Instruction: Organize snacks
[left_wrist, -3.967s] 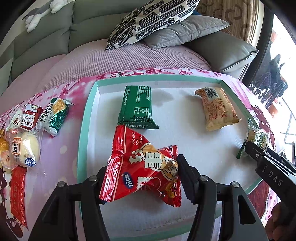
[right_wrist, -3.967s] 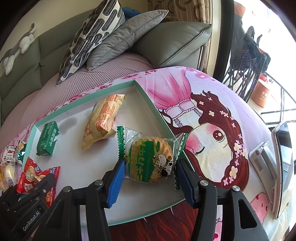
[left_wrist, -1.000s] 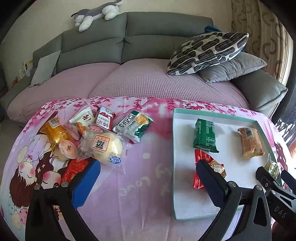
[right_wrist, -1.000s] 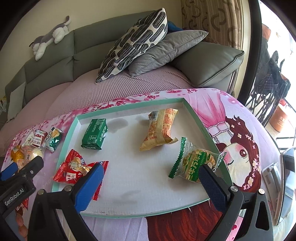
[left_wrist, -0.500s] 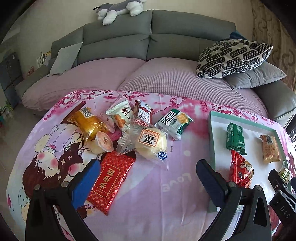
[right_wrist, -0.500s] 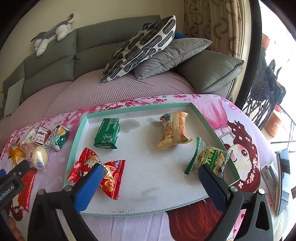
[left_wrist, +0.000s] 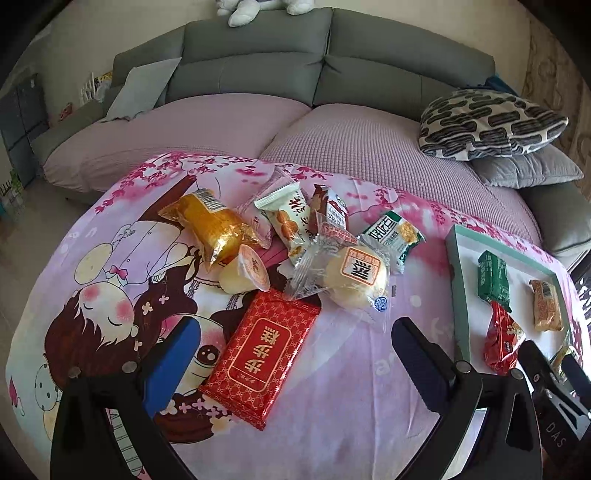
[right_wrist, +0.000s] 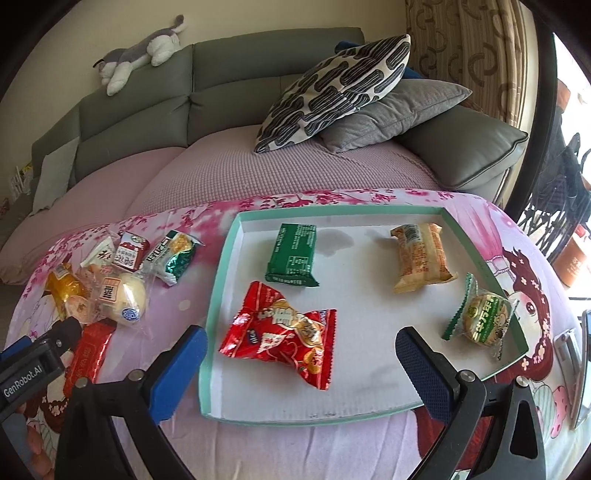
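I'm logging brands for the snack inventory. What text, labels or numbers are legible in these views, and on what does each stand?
"GenRobot.AI": on the black body of the left claw.
"DAS": on the black body of the right claw.
"nice": blue oval on the red crinkled snack bag in the teal-rimmed white tray.
Chinese characters on the flat red packet and other wrappers: not readable to me; fine print too small.

Glossy wrappers on soft printed cloth

The flat red foil packet with gold lettering (left_wrist: 260, 352) shines, as do the crinkled golden film packet (left_wrist: 210, 225) and the clear plastic bag around a pale bun (left_wrist: 351, 275). The pink cartoon-print cloth (left_wrist: 343, 417) covering the surface looks matt and smooth. The teal-rimmed white tray (right_wrist: 218, 295) looks like matt card. The grey sofa back (right_wrist: 229, 85) looks smooth, leather-like.
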